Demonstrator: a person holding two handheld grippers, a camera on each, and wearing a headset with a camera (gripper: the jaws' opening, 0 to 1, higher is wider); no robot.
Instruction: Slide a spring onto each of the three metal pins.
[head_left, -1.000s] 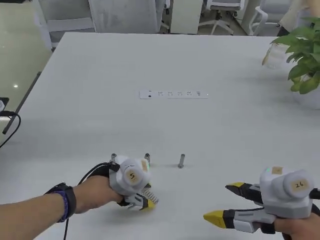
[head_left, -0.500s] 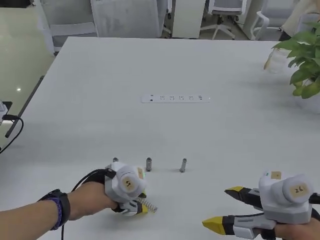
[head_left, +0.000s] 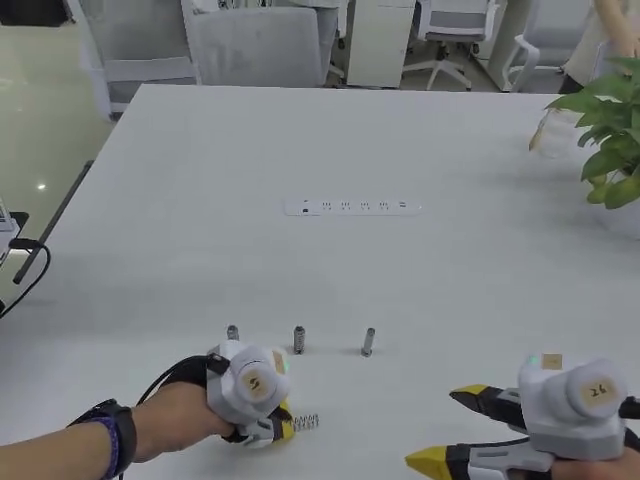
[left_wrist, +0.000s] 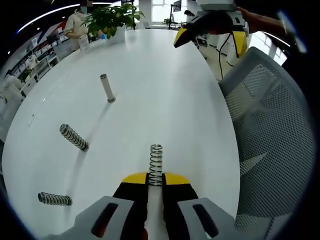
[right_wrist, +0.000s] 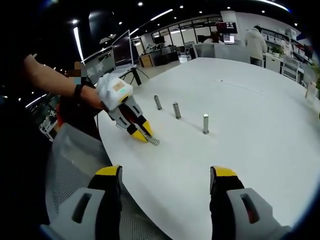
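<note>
Near pin (left_wrist: 55, 199) and middle pin (left_wrist: 74, 137) seem to carry springs. The far pin (left_wrist: 106, 88) stands bare. Your left gripper (left_wrist: 156, 178) is clamped on the last spring (left_wrist: 156, 162), well short of it. Your right gripper (right_wrist: 165, 171) hangs with jaws apart.

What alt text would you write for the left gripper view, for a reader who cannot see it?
The left gripper, jaws shut on a spring, points across a white table. On the view's left stand two pins already carrying springs and, farther off, one bare pin. The right gripper hangs open at the top.
</note>
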